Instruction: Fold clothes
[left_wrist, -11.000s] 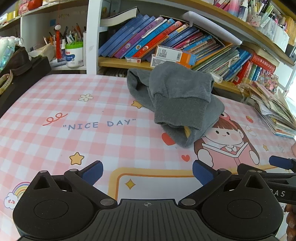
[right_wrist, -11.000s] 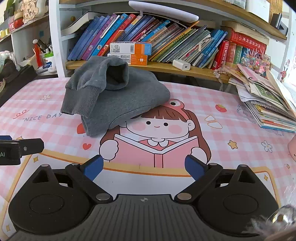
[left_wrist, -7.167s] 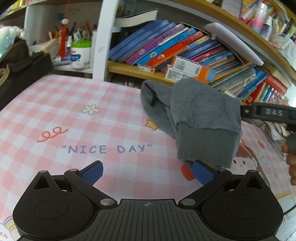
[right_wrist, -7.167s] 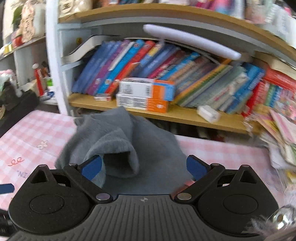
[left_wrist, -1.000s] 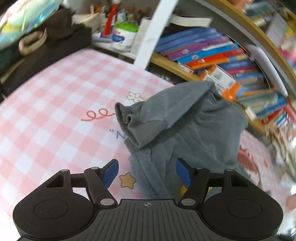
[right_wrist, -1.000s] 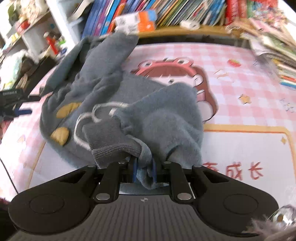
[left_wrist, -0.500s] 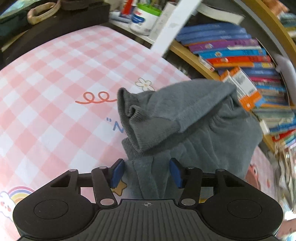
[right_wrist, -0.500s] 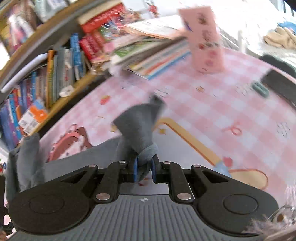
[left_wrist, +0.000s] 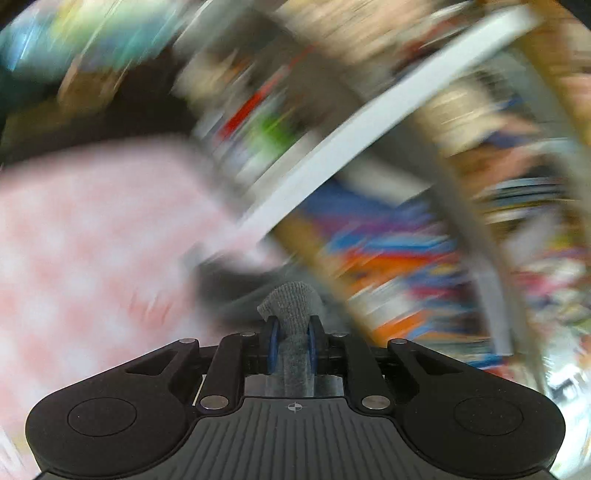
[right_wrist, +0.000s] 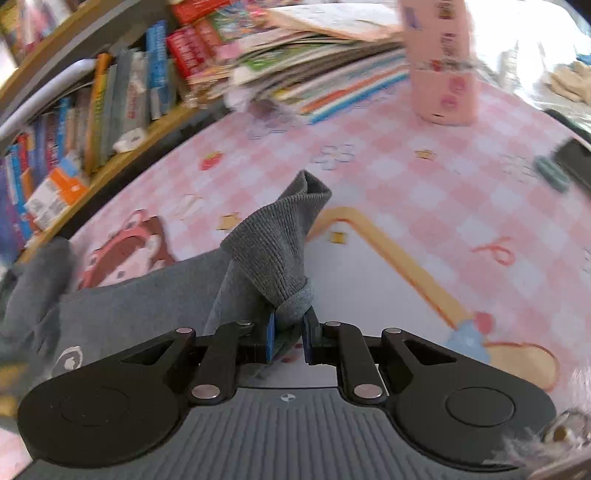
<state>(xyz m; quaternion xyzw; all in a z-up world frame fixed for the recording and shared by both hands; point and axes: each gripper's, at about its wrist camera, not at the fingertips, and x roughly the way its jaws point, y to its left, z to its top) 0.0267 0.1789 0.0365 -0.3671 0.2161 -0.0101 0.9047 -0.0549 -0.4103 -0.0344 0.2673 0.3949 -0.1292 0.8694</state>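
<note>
A grey sweatshirt (right_wrist: 140, 306) lies spread over the pink checked table mat (right_wrist: 424, 192). In the right wrist view my right gripper (right_wrist: 290, 332) is shut on its ribbed cuff (right_wrist: 277, 243), which stands up folded above the blue pads. The left wrist view is heavily blurred by motion. There my left gripper (left_wrist: 293, 345) has its jaws closing on a strip of the same grey knit (left_wrist: 293, 299), which pokes up between the pads. The rest of the garment is hidden in that view.
A bookshelf (right_wrist: 110, 96) full of books runs along the back, with a slanted pile of magazines (right_wrist: 325, 70) beside it. A pink carton (right_wrist: 439, 62) stands on the mat at the far right, and a dark flat object (right_wrist: 572, 158) lies near the right edge.
My left gripper has closed from wide open onto a fold of the sweatshirt and swung upward. My right gripper still holds the cuff and has shifted a little.
</note>
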